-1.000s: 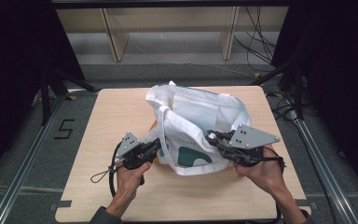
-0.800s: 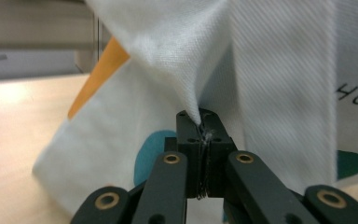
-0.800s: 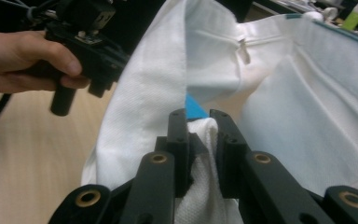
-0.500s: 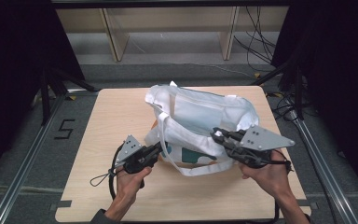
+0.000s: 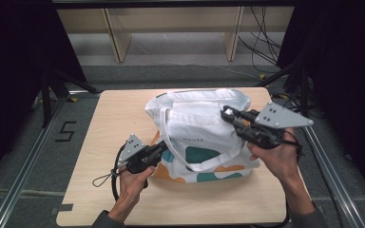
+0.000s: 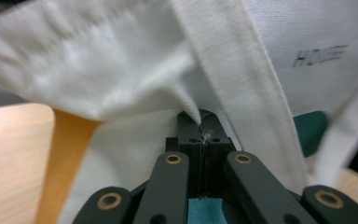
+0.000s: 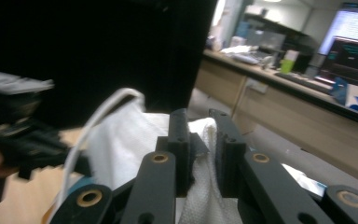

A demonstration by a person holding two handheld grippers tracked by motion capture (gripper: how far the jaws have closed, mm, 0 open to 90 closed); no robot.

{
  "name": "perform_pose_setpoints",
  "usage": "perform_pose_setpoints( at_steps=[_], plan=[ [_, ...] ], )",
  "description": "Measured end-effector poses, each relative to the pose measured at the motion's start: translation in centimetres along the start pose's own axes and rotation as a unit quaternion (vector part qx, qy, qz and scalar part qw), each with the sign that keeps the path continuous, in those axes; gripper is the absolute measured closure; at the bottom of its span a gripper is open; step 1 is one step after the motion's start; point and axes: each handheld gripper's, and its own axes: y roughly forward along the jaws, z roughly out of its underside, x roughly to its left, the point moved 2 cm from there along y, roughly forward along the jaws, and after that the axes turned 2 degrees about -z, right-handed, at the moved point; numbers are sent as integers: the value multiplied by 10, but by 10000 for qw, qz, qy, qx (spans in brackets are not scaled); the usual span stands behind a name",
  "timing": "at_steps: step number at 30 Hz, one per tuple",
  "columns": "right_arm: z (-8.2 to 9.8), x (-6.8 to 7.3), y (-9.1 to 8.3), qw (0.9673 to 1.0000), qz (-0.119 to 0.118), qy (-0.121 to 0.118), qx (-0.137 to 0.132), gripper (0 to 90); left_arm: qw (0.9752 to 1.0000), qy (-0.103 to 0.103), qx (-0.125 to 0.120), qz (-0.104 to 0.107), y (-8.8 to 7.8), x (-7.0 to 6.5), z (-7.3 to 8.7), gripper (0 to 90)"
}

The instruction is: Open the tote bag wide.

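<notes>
A white tote bag (image 5: 197, 126) printed with teal and orange patches lies on the wooden table (image 5: 119, 114). My left gripper (image 5: 161, 148) is low at the bag's left side, shut on a pinch of its white cloth (image 6: 121, 79); the left gripper view has the jaws (image 6: 200, 122) closed together with the fabric bunched at their tips. My right gripper (image 5: 226, 113) is held up above the bag's right side, shut on the bag's upper edge. White cloth (image 7: 200, 177) fills the gap between its jaws (image 7: 199, 122). A white strap (image 5: 204, 164) loops across the bag's front.
The table's front edge (image 5: 171, 221) is close to the person's forearms. A floor mark "5" (image 5: 65, 131) is left of the table. Wooden shelf legs (image 5: 116, 38) and cables (image 5: 266, 52) lie beyond the far edge. A desk with monitors (image 7: 349, 51) sits far off.
My right gripper has risen and drawn to the right with the bag's edge, pulling the crumpled bag out flatter and wider. My left gripper has kept its place and its hold.
</notes>
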Motion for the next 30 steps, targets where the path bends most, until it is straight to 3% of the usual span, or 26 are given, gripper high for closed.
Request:
perform_pose_setpoints(
  at_steps=[2, 3, 4, 5, 6, 9, 10, 15, 17, 18, 19, 21, 22, 26, 30],
  plan=[
    [6, 14, 1, 9998, -108, -141, 75, 803, 9997, -219, 104, -13, 6, 4, 12, 888],
    [13, 28, 2, 9991, -288, -225, 220, 802, 9997, -155, 188, 36, 11, 5, 19, 888],
    [13, 28, 2, 9991, -288, -225, 220, 802, 9997, -155, 188, 36, 11, 5, 19, 888],
    [18, 32, 4, 9983, -252, -451, 258, 802, 9996, -102, 244, -22, 11, 4, 21, 888],
    [23, 36, 4, 9981, -187, -419, 413, 802, 9996, -59, 265, -43, 11, 4, 22, 888],
    [37, 38, 7, 9965, -271, -506, 606, 802, 9991, 73, 406, -71, 13, 4, 26, 887],
    [42, 39, 7, 9963, -242, -432, 710, 803, 9989, 83, 450, -68, 15, 5, 28, 886],
    [67, 40, 7, 9922, -205, -402, 1161, 805, 9972, 39, 745, -26, 21, 10, 45, 885],
    [87, 36, 8, 9896, -227, -293, 1390, 807, 9962, -112, 860, -19, 18, 11, 50, 882],
    [87, 36, 8, 9896, -227, -293, 1390, 807, 9962, -112, 860, -19, 18, 11, 50, 877],
    [99, 36, 8, 9880, -290, -81, 1515, 807, 9954, -169, 935, 87, 13, 12, 50, 870],
    [109, 36, 9, 9863, -343, 41, 1611, 808, 9953, -114, 955, 125, 4, 12, 49, 834],
    [109, 36, 9, 9863, -343, 41, 1611, 808, 9953, -114, 955, 125, 4, 12, 49, 789],
    [121, 38, 11, 9832, -415, 179, 1768, 809, 9946, -144, 999, 242, -26, 12, 41, 689],
    [131, 43, 12, 9800, -537, 166, 1908, 810, 9965, -157, 794, 226, -48, 14, 24, 626]
  ],
)
